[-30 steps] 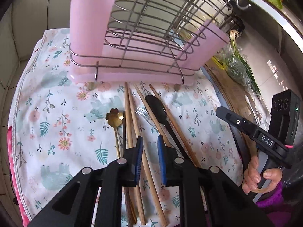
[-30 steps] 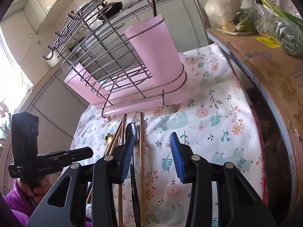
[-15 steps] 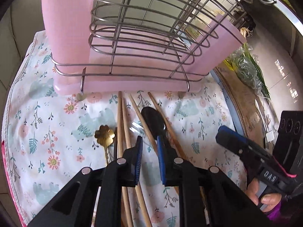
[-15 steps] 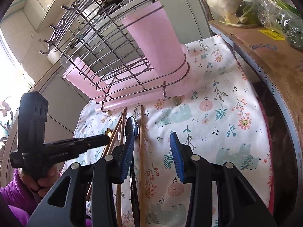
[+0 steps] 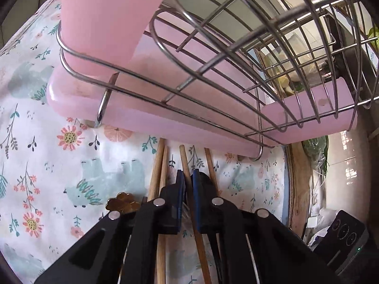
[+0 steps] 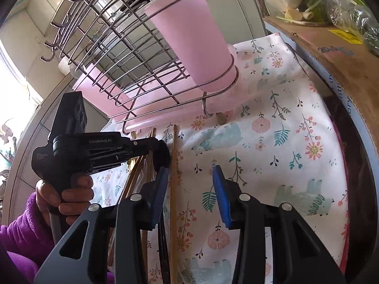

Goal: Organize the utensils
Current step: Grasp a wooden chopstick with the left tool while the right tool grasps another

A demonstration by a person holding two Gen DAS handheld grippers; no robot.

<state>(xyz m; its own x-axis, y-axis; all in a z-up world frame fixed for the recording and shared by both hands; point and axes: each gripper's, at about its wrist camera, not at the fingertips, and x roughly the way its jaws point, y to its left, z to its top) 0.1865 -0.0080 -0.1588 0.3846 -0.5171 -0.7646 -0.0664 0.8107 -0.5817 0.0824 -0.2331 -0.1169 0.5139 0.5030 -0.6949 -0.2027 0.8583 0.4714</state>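
Note:
Several wooden chopsticks [image 5: 156,172], a black spoon [image 5: 207,181] and a gold flower-headed spoon [image 5: 122,204] lie on a floral cloth [image 5: 47,165] in front of a wire rack [image 5: 213,54] with pink cups [image 5: 111,19]. My left gripper [image 5: 187,184] is low over the utensils, its blue pads narrowly apart with one chopstick [image 5: 186,165] between them; contact is unclear. My right gripper [image 6: 190,189] is open and empty above the cloth, beside a chopstick [image 6: 174,165]. The left gripper's body [image 6: 94,151] shows in the right wrist view.
The rack's pink drip tray [image 5: 154,123] stands just beyond the utensil tips. A cardboard box [image 6: 331,54] with bagged greens [image 6: 319,2] borders the cloth on the right. A hand in a purple sleeve [image 6: 66,196] holds the left gripper.
My left gripper has moved forward and down toward the rack, straddling a chopstick. The right gripper has stayed nearly still and open.

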